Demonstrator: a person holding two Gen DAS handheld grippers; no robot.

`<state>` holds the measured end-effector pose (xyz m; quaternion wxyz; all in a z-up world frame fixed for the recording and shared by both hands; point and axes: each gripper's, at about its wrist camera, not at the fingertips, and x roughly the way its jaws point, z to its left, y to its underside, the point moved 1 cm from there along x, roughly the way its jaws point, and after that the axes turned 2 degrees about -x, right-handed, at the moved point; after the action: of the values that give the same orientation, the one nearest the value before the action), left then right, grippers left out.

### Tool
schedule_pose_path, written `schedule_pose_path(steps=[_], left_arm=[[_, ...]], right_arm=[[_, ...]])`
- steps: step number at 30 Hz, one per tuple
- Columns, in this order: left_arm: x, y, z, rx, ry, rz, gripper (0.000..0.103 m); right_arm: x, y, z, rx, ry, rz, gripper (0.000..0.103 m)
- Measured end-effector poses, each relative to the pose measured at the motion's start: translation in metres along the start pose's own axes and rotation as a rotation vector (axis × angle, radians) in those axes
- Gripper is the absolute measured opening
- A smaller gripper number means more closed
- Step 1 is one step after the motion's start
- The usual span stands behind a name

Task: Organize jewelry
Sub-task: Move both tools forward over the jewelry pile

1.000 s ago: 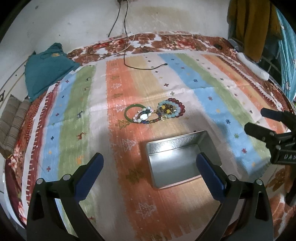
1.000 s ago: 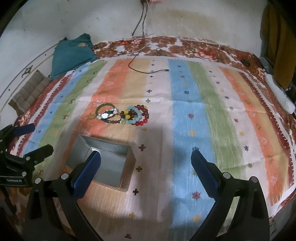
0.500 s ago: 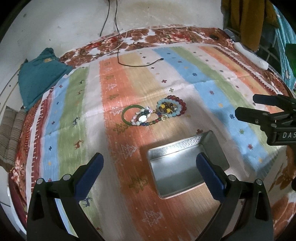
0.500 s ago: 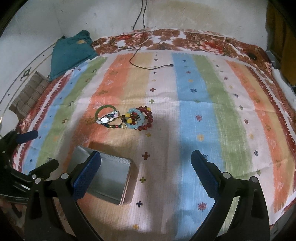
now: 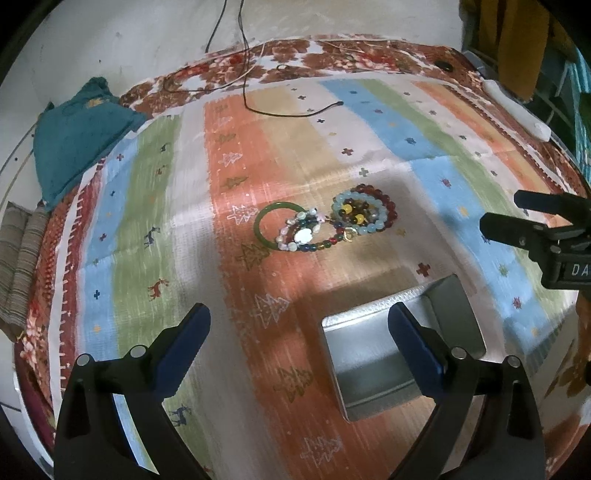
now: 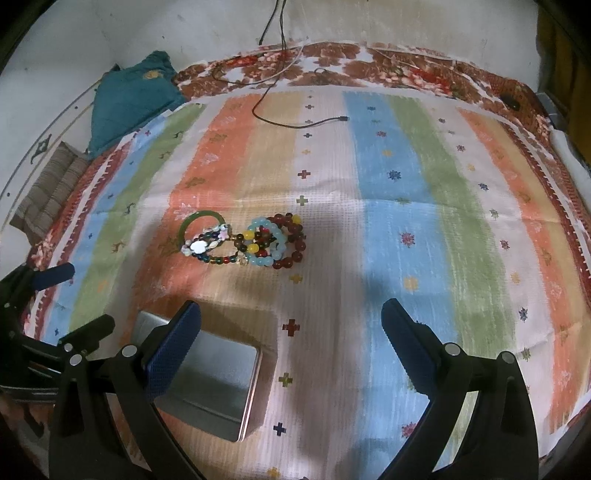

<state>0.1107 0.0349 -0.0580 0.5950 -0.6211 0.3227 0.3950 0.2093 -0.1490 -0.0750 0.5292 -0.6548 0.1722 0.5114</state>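
Both my left gripper (image 5: 298, 325) and right gripper (image 6: 291, 319) gape empty. The bracelets (image 6: 243, 243) overlap beyond the tin (image 6: 212, 384); grabbing one risks dragging its neighbours.

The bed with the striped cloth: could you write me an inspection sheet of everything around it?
Surface: striped cloth over a floral bedspread.
Job's things: green bangle and beaded bracelets in a touching cluster; open metal tin, empty, apart from them.
Clutter: teal garment; folded striped cloth.
Grippers: left hand-held gripper and right hand-held gripper open, holding nothing.
Cables: black cable lying loose.
Surroundings: pale wall.
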Motion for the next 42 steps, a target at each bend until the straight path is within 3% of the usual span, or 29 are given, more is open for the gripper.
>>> schedule_pose_path(steps=[20,32,42], left_arm=[[0.043,-0.029,0.019,-0.078,0.038,0.071,0.089],[0.077,-0.039,0.018,-0.04,-0.013,0.127,0.082],[0.101,-0.045,0.016,-0.018,-0.008,0.162,0.074]], right_arm=[[0.043,-0.023,0.01,-0.021,0.01,0.076,0.099],[0.069,-0.033,0.004,-0.005,0.021,0.12,0.098],[0.089,-0.041,0.005,-0.001,0.028,0.147,0.098]])
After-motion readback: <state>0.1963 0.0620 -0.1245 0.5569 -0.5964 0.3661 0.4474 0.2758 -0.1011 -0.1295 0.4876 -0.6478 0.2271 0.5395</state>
